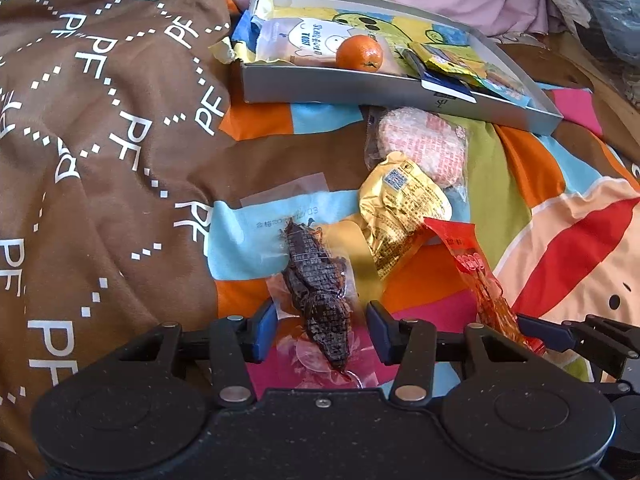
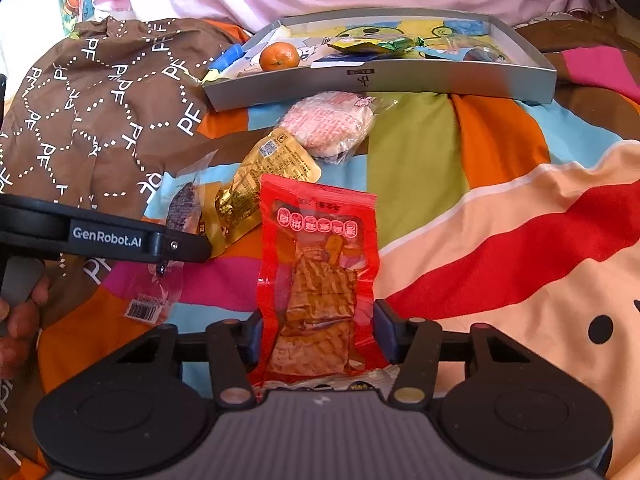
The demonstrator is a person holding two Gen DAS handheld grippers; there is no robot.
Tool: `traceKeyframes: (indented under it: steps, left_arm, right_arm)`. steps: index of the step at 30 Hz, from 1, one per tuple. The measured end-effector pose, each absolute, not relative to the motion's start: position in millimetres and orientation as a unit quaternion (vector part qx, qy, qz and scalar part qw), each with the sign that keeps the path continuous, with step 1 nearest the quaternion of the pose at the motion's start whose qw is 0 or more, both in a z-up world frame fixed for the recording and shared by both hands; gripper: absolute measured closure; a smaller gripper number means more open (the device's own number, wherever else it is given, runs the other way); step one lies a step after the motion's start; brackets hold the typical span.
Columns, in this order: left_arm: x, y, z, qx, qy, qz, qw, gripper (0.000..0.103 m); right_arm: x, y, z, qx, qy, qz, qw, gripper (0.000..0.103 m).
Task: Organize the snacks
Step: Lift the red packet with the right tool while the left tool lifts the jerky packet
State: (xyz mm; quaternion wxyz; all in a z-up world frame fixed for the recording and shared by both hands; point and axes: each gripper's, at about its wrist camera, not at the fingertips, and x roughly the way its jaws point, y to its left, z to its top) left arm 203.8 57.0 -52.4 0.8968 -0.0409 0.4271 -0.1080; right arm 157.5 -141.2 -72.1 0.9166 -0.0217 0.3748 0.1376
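Brown, dark dried snack in a clear plastic wrapper (image 1: 320, 300) lies between the spread blue pads of the left tongs (image 1: 322, 326), which stand open around it without pressing it. Ahead and to their right rest a crumpled gold foil snack pack (image 1: 400, 210) and, beyond it, a pinkish round cake in a clear printed wrapper (image 1: 424, 144). Farther ahead sits a shallow grey cardboard box lid (image 1: 360, 90) holding a small orange mandarin (image 1: 359, 53) and several packets. Only a strip of the red transparent snack pouch (image 1: 480, 276) shows at the right, running into the other tool's dark arm. Everything lies on a bed cover with bright colour blocks (image 1: 512, 168) and a brown cloth printed with white letters (image 1: 100, 140).

From the right wrist, the red pouch (image 2: 320, 276) shows whole, printed face up, its near end between the right tongs (image 2: 318, 334); both pads seem to touch its edges, but whether they clamp it I cannot tell. To the left, the left tool's black arm (image 2: 108, 236) covers part of the dark snack (image 2: 182, 204), and a hand (image 2: 18, 320) holds its grip. The gold pack (image 2: 260, 184), the pink cake (image 2: 332, 124) and the grey lid (image 2: 380, 80) with the mandarin (image 2: 279, 56) lie ahead.
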Motion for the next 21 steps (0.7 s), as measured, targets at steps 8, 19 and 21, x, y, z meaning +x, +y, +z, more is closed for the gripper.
traceKeyframes:
  steps: [8, 19, 21]
  left_arm:
    - [187, 54, -49, -0.057, 0.43, -0.111, 0.894, 0.054]
    - [161, 40, -46, -0.05, 0.414, -0.104, 0.903, 0.054]
    - [161, 39, -46, -0.05, 0.412, -0.104, 0.904, 0.054]
  right_arm:
    - [146, -147, -70, -0.012, 0.358, 0.136, 0.924, 0.051]
    - [144, -144, -68, -0.028, 0.365, 0.132, 0.921, 0.051]
    - [143, -146, -69, -0.023, 0.364, 0.133, 0.922, 0.051]
